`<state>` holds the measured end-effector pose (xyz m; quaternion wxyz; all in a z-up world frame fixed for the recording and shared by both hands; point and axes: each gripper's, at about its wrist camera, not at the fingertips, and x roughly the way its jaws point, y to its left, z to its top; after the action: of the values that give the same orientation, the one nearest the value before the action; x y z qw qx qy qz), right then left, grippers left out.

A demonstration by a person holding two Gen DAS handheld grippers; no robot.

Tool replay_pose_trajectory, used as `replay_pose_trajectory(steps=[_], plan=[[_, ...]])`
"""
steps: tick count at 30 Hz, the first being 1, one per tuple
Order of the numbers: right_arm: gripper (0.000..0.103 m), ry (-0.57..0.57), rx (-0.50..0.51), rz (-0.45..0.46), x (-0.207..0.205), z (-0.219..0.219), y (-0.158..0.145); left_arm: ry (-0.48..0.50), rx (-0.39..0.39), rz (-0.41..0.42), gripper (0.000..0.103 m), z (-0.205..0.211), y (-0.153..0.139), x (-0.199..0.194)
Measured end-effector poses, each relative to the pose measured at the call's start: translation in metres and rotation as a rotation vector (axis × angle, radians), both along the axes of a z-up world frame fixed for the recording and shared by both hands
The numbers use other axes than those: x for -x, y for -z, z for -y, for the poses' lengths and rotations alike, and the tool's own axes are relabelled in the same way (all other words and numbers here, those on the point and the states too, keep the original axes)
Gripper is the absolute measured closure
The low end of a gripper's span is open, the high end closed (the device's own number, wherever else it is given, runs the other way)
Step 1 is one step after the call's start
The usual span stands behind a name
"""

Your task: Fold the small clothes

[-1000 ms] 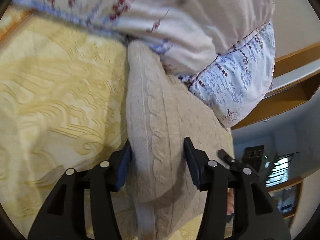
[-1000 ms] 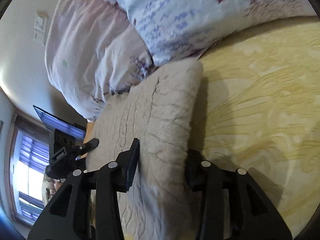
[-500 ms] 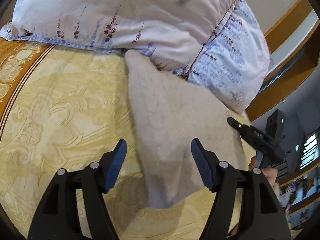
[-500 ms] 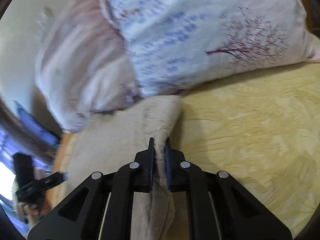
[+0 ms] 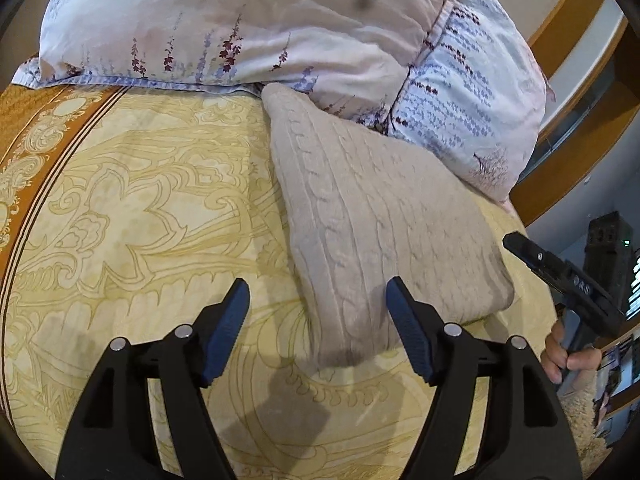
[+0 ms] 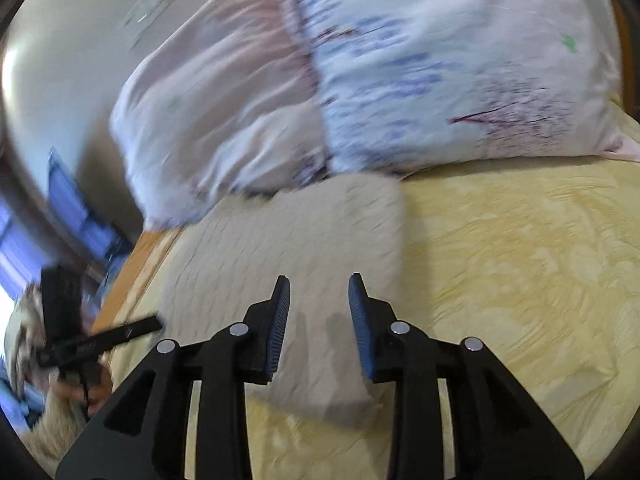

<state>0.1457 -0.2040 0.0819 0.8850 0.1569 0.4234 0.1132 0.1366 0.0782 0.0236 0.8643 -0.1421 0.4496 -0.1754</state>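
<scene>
Folded knit sweater (image 5: 376,236) lies on the yellow bed (image 5: 140,220).
Left gripper (image 5: 318,300) and right gripper (image 6: 318,292) both gape apart, holding nothing; the sweater's far corner, toward 12 o'clock, touches the floral pillows (image 5: 280,28).

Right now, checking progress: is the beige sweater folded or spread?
Folded: the beige sweater lies as a compact, thick-edged rectangle on the yellow bedspread.
</scene>
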Motion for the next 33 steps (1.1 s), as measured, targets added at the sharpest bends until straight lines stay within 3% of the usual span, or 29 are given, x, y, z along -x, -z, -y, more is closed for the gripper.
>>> replay_pose_trajectory(steps=[4,9,10,12,15,18,24,33], plan=[[0.068,0.003,0.129,-0.094,-0.012,-0.022,0.028,-0.007,-0.06,-0.009,0.029,0.006,0.009,-0.001],[0.059,0.038,0.211,-0.051,-0.009,-0.037,0.032,-0.016,-0.122,0.035,0.026,0.013,0.013,0.003],[0.055,0.051,0.204,-0.039,-0.007,-0.035,0.028,-0.017,-0.117,0.044,0.026,0.012,0.012,0.005],[0.033,0.085,0.187,-0.001,0.003,-0.029,0.019,-0.009,-0.111,0.075,0.025,0.012,0.007,0.014],[0.018,0.13,0.218,0.057,0.022,-0.021,0.007,-0.035,-0.195,0.145,0.015,0.015,-0.003,0.035],[0.01,0.157,0.254,0.083,0.037,-0.021,0.001,-0.048,-0.227,0.161,0.007,0.019,-0.006,0.048],[0.002,0.171,0.28,0.081,0.053,-0.033,0.006,-0.062,-0.267,0.143,0.002,0.03,-0.002,0.061],[0.001,0.158,0.287,-0.013,0.057,-0.057,0.021,-0.067,-0.349,0.082,0.002,0.045,0.012,0.061]])
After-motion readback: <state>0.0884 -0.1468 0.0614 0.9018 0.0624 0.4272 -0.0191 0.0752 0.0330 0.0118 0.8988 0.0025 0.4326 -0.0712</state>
